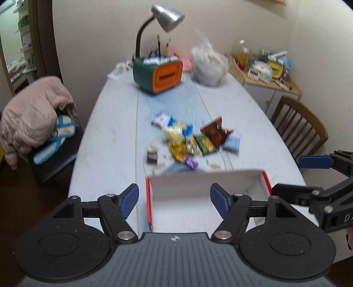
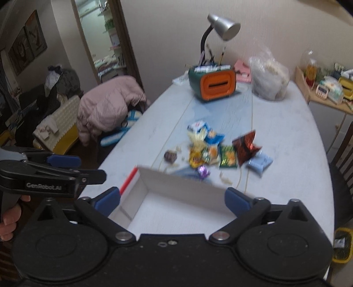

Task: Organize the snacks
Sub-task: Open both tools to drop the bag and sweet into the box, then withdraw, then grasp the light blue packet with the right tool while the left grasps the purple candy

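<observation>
A heap of small snack packets (image 1: 189, 141) lies in the middle of the pale table; it also shows in the right wrist view (image 2: 211, 150). It holds a red-brown bag (image 1: 216, 131), a green packet (image 1: 206, 144), a light blue packet (image 1: 232, 143) and a small brown packet (image 1: 152, 157). A white box with red edges (image 1: 205, 187) stands open and empty at the near table edge, also in the right wrist view (image 2: 176, 198). My left gripper (image 1: 174, 199) is open and empty above the box. My right gripper (image 2: 173, 199) is open and empty above it too, and shows at the right of the left wrist view (image 1: 308, 176).
At the far end stand an orange-and-green organiser (image 1: 157, 74) with a grey desk lamp (image 1: 167, 15) and a clear plastic bag (image 1: 208, 66). A chair with a pink jacket (image 1: 33, 114) is on the left. A wooden chair (image 1: 300, 128) and a cluttered side shelf (image 1: 264, 70) are on the right.
</observation>
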A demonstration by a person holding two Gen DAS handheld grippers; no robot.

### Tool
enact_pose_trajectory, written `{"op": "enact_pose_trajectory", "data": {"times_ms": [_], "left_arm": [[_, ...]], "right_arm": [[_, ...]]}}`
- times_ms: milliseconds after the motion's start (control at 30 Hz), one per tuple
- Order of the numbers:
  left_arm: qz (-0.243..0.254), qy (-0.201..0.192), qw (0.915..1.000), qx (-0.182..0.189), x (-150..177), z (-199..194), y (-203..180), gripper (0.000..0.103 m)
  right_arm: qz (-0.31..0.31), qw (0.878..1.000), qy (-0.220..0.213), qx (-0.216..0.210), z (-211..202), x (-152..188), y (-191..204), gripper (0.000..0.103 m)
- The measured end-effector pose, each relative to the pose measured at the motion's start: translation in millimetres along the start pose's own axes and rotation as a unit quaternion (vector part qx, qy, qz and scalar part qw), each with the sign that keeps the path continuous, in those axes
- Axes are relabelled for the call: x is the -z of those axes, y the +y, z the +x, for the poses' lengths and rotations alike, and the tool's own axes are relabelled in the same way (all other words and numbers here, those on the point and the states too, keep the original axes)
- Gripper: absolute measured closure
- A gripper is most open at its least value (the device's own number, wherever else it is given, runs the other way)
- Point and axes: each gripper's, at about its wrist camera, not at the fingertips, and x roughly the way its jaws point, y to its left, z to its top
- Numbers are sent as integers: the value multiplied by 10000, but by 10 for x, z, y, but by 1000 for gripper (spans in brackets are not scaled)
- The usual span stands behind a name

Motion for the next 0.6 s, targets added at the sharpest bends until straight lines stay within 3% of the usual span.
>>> {"op": "enact_pose_trajectory", "data": {"times_ms": [333,600], "left_arm": [[-49,27,10000,-74,-679,110,20,31],[38,452,9989,-111,-1042,572,-169,31]], "right_arm": [[48,9993,-283,227,13,-629,-337,0],[209,9986,-136,472,283,-965,-781,0]]}}
